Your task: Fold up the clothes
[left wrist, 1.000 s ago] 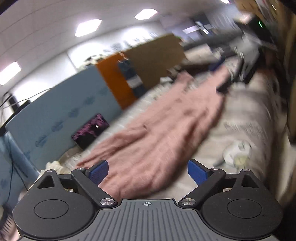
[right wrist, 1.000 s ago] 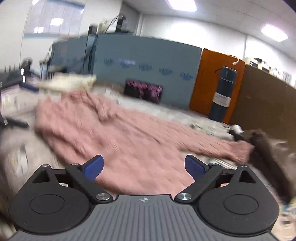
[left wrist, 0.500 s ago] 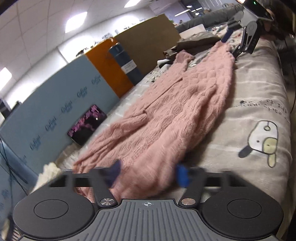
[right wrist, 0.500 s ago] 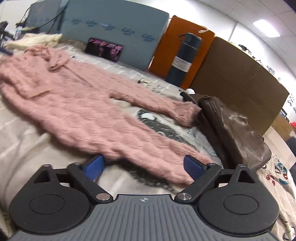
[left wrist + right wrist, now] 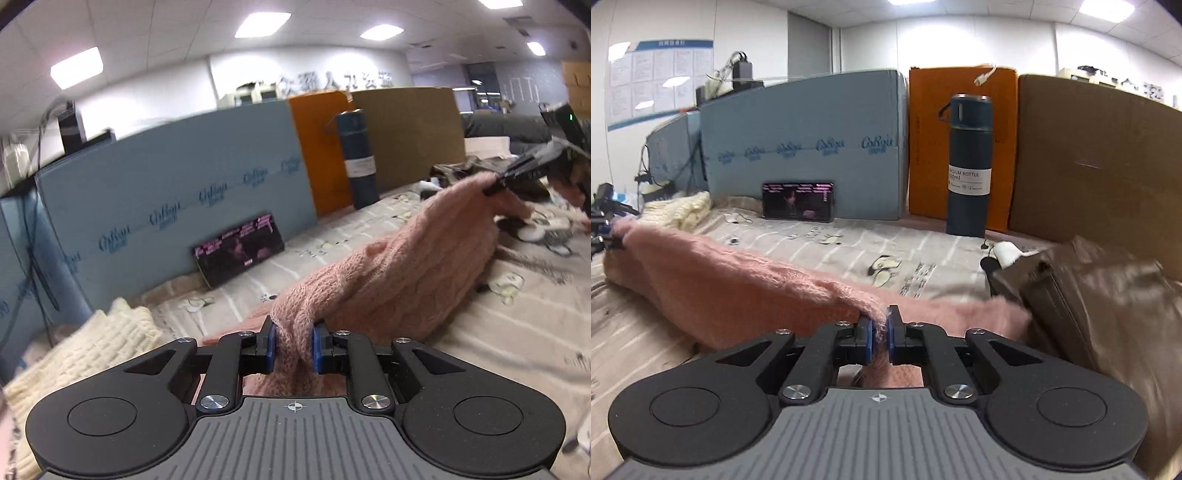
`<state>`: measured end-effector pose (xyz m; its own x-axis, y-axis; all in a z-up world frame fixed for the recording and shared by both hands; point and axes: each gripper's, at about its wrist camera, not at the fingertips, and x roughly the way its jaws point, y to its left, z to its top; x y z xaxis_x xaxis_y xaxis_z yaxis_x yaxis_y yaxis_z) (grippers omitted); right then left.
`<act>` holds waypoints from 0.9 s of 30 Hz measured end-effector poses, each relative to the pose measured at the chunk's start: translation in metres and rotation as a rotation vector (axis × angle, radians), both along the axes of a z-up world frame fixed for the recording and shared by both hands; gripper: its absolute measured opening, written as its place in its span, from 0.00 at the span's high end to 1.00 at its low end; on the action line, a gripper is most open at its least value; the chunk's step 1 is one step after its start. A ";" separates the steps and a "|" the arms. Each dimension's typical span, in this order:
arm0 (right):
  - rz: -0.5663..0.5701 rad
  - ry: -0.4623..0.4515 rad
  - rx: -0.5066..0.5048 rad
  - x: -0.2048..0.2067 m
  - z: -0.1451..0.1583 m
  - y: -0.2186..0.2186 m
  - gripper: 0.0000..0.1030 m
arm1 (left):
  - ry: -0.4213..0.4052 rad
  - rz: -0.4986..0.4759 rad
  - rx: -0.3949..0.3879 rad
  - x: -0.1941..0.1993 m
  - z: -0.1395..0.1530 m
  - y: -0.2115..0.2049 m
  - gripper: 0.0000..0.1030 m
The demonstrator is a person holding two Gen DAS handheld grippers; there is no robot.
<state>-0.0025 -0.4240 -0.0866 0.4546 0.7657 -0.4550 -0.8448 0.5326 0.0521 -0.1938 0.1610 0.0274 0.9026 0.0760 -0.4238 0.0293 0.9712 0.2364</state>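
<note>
A pink knitted sweater is lifted off the printed bed sheet and stretched between both grippers. My left gripper is shut on one edge of it. My right gripper is shut on the opposite edge of the sweater; it also shows far right in the left wrist view, pinching the knit. The lower part of the sweater still rests on the sheet.
A cream knit garment lies at the left. A brown leather jacket lies at the right. A dark blue vacuum bottle, a phone playing video, and blue, orange and brown boards stand along the back.
Both grippers were open above the flat sweater; now each has shut on an edge and lifted it, stretched between them.
</note>
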 end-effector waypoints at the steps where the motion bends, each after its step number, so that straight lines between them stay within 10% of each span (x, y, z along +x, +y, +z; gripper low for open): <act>1: 0.005 0.005 -0.008 0.008 0.001 0.006 0.93 | 0.015 0.009 -0.011 0.008 0.000 0.005 0.83; 7: 0.006 0.025 -0.048 0.033 0.001 0.014 0.88 | 0.067 0.051 -0.080 0.045 -0.004 0.029 0.75; 11: 0.007 0.039 -0.074 0.050 0.002 0.020 0.54 | 0.021 0.061 -0.113 0.058 -0.004 0.034 0.32; 21: -0.074 -0.038 -0.175 0.067 0.020 0.001 0.45 | 0.058 0.222 0.065 0.090 -0.027 0.020 0.29; 27: -0.319 -0.045 -0.021 0.045 0.031 -0.035 0.41 | -0.010 0.268 0.113 0.083 -0.021 0.003 0.27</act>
<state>0.0424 -0.4588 -0.0559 0.6901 0.5718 -0.4437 -0.6362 0.7715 0.0048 -0.1109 0.1643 0.0062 0.8482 0.3586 -0.3900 -0.2276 0.9114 0.3429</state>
